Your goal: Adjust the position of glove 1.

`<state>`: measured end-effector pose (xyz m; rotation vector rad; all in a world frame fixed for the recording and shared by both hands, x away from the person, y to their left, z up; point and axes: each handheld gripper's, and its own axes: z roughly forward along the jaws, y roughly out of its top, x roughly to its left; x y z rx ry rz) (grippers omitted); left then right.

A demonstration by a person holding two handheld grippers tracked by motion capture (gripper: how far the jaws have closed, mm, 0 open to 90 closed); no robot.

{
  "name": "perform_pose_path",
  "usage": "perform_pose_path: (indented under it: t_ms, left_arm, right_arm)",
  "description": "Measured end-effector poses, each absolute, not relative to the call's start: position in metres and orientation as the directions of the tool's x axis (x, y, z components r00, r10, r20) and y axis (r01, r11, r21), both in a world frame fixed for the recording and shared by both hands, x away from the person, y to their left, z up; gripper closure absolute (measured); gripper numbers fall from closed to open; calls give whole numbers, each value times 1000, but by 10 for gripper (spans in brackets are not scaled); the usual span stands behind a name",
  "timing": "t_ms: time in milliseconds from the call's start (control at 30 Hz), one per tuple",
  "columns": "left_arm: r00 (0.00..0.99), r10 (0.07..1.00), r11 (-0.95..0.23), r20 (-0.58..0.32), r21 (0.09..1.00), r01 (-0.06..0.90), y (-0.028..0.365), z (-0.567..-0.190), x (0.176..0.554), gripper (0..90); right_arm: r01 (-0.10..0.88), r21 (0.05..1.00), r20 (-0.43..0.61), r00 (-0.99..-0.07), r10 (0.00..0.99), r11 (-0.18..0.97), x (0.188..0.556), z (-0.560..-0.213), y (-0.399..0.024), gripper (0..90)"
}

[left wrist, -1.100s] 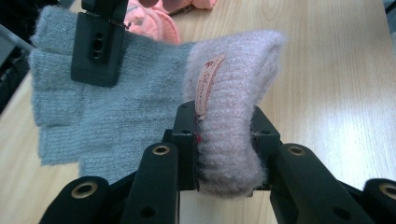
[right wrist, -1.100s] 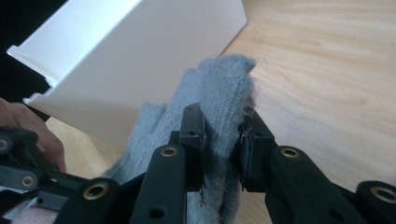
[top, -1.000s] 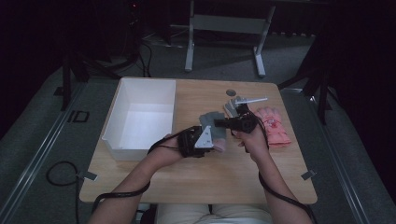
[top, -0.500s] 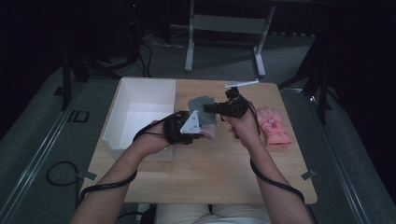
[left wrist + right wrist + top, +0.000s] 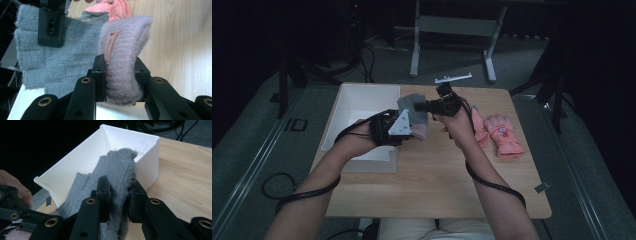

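A grey knit glove [image 5: 413,106] with a pale pink cuff [image 5: 420,131] hangs in the air between both grippers, over the right wall of the white bin [image 5: 357,100]. My left gripper [image 5: 412,132] is shut on the pink cuff [image 5: 122,62], which bulges up between its jaws. My right gripper [image 5: 422,106] is shut on the grey finger end [image 5: 117,170]. In the left gripper view the grey part [image 5: 67,57] spreads to the left, pinched at the top by the right gripper's jaws. The bin [image 5: 85,160] lies open right behind the glove in the right gripper view.
A pair of pink gloves [image 5: 499,132] lies on the wooden table [image 5: 437,185] to the right of the hands. A metal stand [image 5: 452,30] is on the dark floor beyond the table's far edge. Cables trail from both grippers along the forearms.
Both hands have risen and moved left and away from the person, carrying the glove from the table's middle to the bin's right wall. Both grips are unchanged.
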<state>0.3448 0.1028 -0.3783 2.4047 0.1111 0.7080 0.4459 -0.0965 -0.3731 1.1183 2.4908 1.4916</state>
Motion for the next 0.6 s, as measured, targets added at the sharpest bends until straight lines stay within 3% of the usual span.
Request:
perform_pose_path:
  t_ms: [600]
  left_arm:
    - [852, 246, -843, 461, 536, -46, 176, -373, 347, 693]
  right_arm:
    - [538, 782, 323, -781, 534, 314, 453, -370, -18, 749]
